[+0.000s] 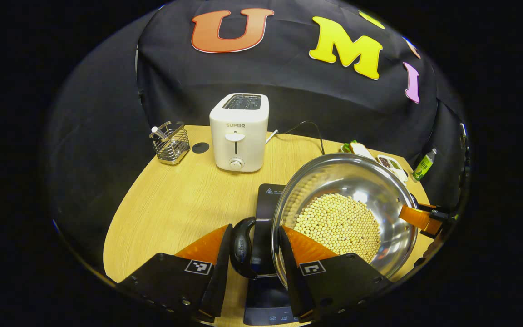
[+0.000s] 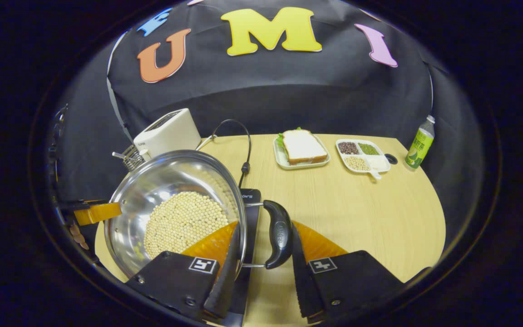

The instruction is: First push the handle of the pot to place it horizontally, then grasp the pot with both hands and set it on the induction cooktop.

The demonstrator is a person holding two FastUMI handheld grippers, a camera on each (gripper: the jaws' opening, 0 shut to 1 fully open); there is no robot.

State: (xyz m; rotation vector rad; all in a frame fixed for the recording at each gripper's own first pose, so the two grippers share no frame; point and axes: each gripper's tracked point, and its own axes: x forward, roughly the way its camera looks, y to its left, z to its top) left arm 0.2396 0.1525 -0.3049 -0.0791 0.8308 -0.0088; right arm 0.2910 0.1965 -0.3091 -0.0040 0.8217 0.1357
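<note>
gripping both pot (image 1: 343, 213) handles, left gripper (image 1: 253, 247) and right gripper (image 2: 265, 243) clamped, hovering over induction cooktop (image 1: 266, 200); risking tipping, spilling soybeans (image 2: 182, 222).

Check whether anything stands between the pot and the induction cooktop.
Nothing visible does. The pot, filled with beans, hangs right over the induction cooktop, with each gripper's fingers either side of a side handle. The toaster and sandwich plate stand well clear.
</note>
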